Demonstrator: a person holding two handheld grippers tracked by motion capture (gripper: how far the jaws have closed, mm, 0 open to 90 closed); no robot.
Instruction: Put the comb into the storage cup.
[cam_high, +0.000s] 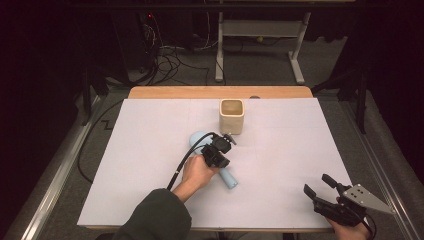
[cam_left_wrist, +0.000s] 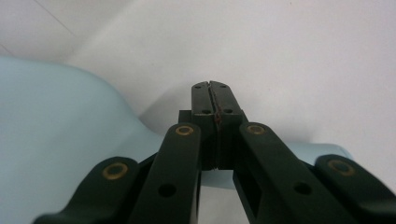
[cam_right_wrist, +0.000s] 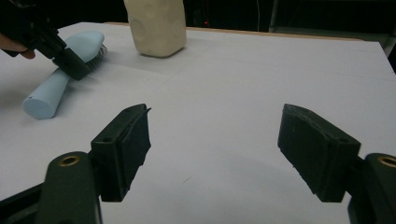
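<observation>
Right gripper (cam_high: 319, 186) sits at the near right corner of the desk (cam_high: 280, 165), jaws spread wide, nothing between them, just bare white desk in the right gripper view. Left gripper (cam_high: 220, 150) is mid-desk, held by the left hand (cam_high: 196, 172), directly over the blue brush (cam_high: 227, 179). Its jaws are pressed together above the brush's neck; left gripper view shows no gap and nothing pinched. Brush lies flat, bristles down, handle end pointing toward the near edge, head toward the far side. Beige cup (cam_high: 232, 116) stands upright just beyond the brush head, apart from it.
</observation>
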